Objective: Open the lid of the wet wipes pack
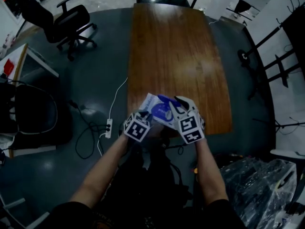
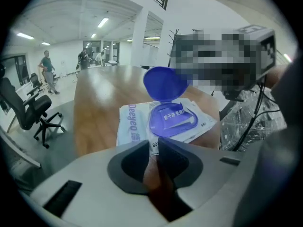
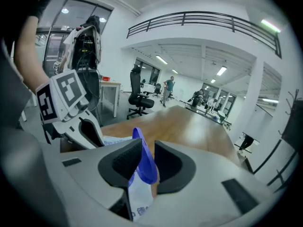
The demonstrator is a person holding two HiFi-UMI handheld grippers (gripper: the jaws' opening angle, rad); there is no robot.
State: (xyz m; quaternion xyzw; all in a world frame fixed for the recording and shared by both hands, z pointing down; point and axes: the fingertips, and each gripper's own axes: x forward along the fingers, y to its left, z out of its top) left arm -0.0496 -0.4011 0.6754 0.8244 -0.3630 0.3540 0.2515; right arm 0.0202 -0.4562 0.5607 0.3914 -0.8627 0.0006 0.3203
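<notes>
The white wet wipes pack [image 1: 153, 108] lies at the near edge of the wooden table [image 1: 181, 51]. Its round blue lid [image 2: 164, 82] stands raised above the blue opening ring [image 2: 172, 120]. My left gripper [image 2: 154, 145] is shut on the pack's near edge, seen from above at the pack's left [image 1: 144, 115]. My right gripper [image 3: 144, 148] is shut on the blue lid [image 3: 145, 161], which stands edge-on between its pads. In the head view the right gripper [image 1: 178, 102] reaches over the pack from the right.
A black office chair [image 1: 66, 23] stands on the dark floor at far left. A power strip with cables [image 1: 108, 128] lies left of the table. Clear plastic sheeting [image 1: 259, 185] sits at bottom right, and black stands [image 1: 267, 56] are at the right.
</notes>
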